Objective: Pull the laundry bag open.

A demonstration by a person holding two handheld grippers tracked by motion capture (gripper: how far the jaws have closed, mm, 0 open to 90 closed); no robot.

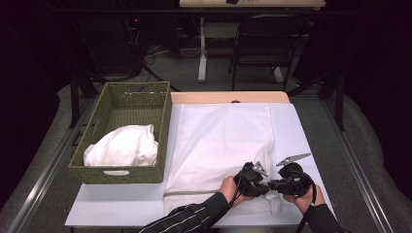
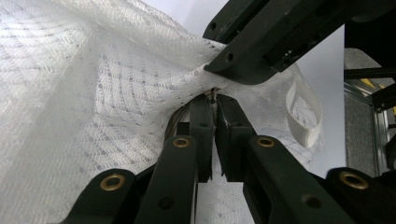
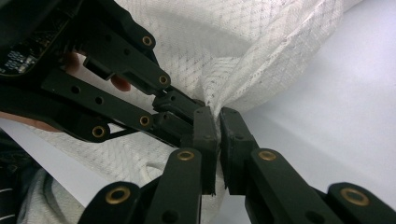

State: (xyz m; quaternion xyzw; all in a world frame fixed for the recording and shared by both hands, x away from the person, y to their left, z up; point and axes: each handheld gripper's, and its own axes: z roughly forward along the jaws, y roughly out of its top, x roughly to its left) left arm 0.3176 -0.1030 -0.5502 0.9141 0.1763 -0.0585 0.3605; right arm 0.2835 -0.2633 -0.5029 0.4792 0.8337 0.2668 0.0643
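- White mesh laundry bag (image 1: 218, 145) lies flat over the table (image 1: 301, 141) in the high view, its left edge against the wicker basket (image 1: 124, 177). Both grippers meet at its near right corner, the left gripper (image 1: 260, 182) beside the right gripper (image 1: 272, 187); bare table lies to their right.
- Left gripper view: left gripper (image 2: 215, 100) has its jaws pinched on the mesh edge, beside a white loop (image 2: 303, 112).
- Right gripper view: right gripper (image 3: 217, 114) is clamped on a gathered fold of mesh, touching the other gripper.
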